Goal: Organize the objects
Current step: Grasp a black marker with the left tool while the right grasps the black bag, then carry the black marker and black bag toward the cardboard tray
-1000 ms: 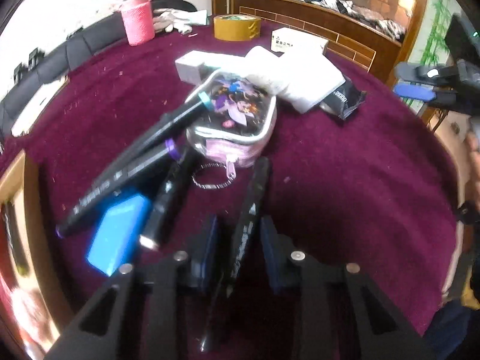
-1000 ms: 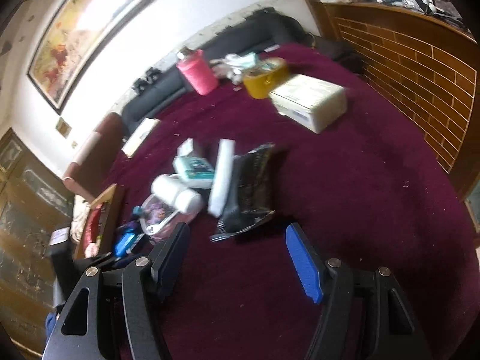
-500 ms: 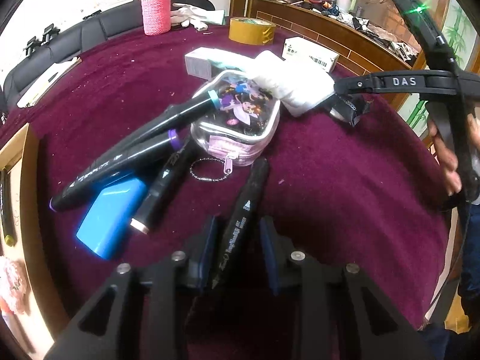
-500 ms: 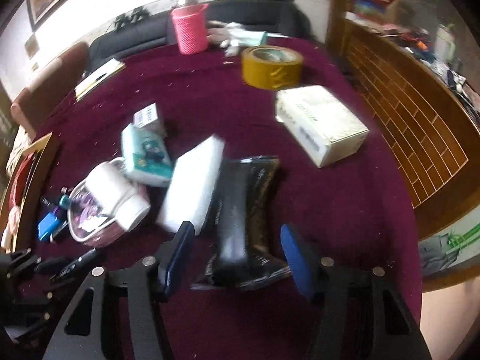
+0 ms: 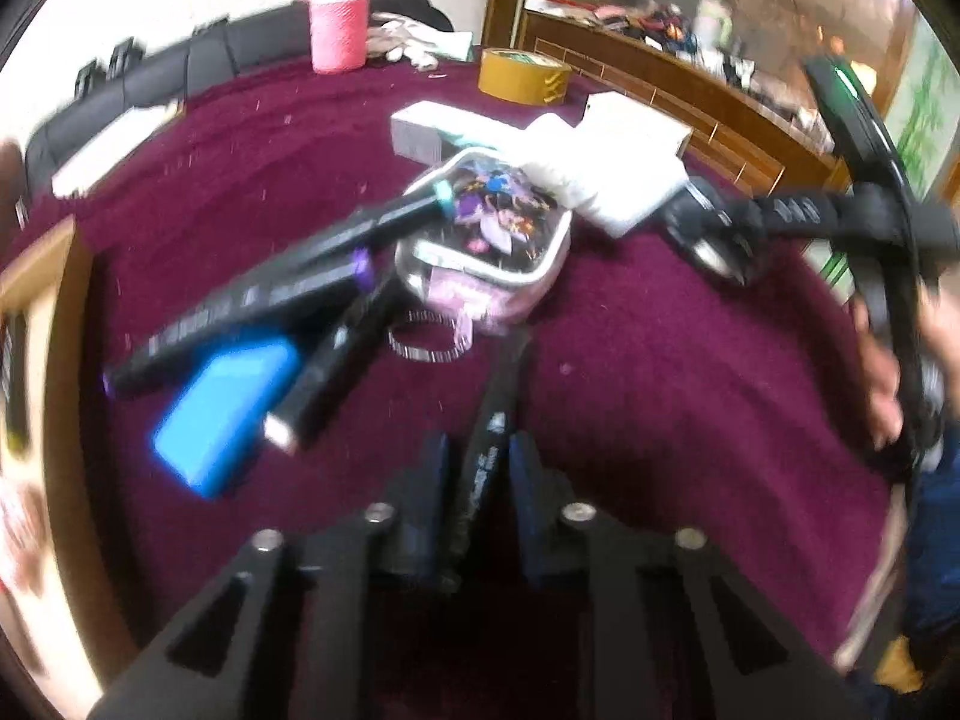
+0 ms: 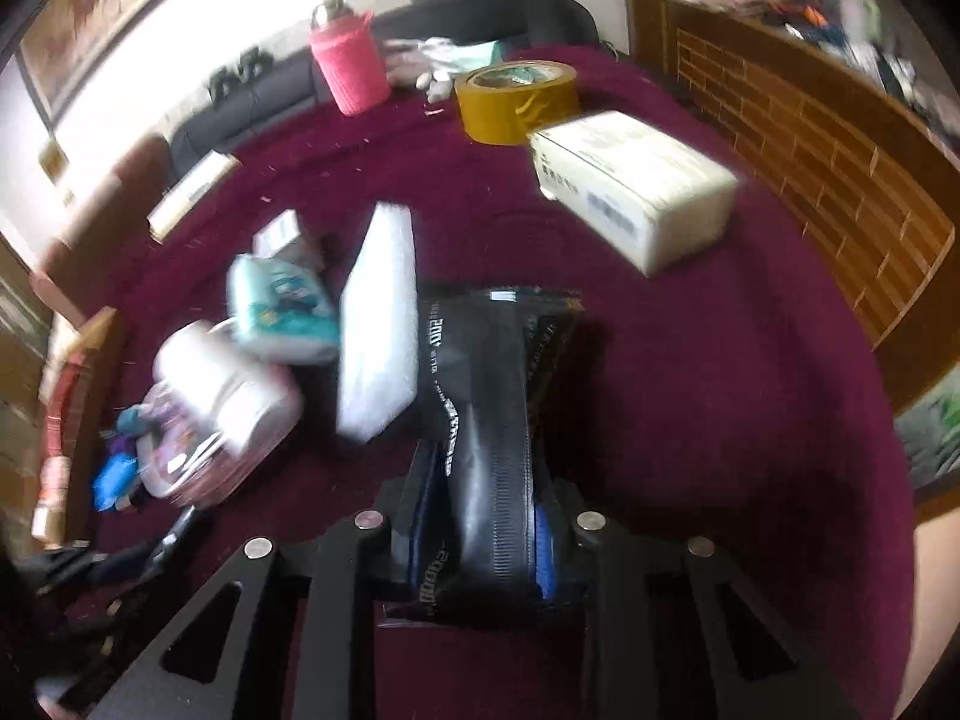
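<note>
In the left wrist view my left gripper is shut on a black marker that lies on the maroon tablecloth, pointing at a clear cartoon-print pencil case. More black markers and a blue box lie to the left of it. In the right wrist view my right gripper is closing on a black foil packet, whose near end is squeezed between the blue pads. The pictures are blurred by motion.
A white flat pack, a teal tissue pack and a white roll lie left of the packet. A white carton, a yellow tape roll and a pink bottle stand farther back. A wooden tray sits at the left edge.
The left jaws have closed onto the marker. My right gripper came down over the black packet and narrowed from wide open until its pads squeeze it.
</note>
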